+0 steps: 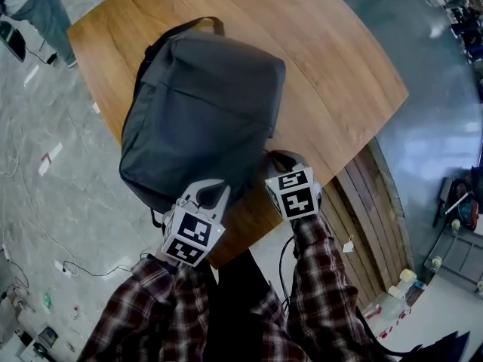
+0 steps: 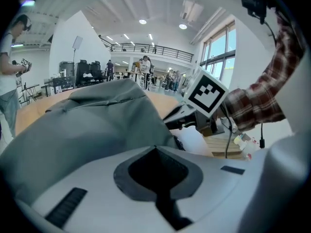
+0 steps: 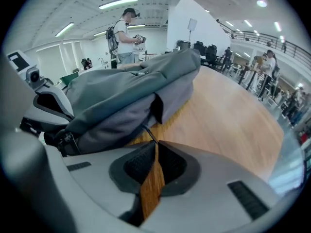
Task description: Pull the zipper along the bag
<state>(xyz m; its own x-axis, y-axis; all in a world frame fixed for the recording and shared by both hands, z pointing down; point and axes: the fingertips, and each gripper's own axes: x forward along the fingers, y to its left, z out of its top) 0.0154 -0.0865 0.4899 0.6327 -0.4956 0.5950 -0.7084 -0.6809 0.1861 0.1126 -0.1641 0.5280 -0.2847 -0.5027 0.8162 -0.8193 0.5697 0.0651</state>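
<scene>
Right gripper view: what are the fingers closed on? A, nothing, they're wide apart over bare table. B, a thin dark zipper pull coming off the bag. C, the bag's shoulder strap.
B: the right gripper has its fingers nearly together on the thin dark zipper pull, which runs out from the grey backpack.

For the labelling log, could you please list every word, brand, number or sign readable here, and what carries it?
None readable.
The backpack shows no logo.
The marker cubes on the left gripper and right gripper bear only square patterns.
The white tag beside the table is too small to read.
</scene>
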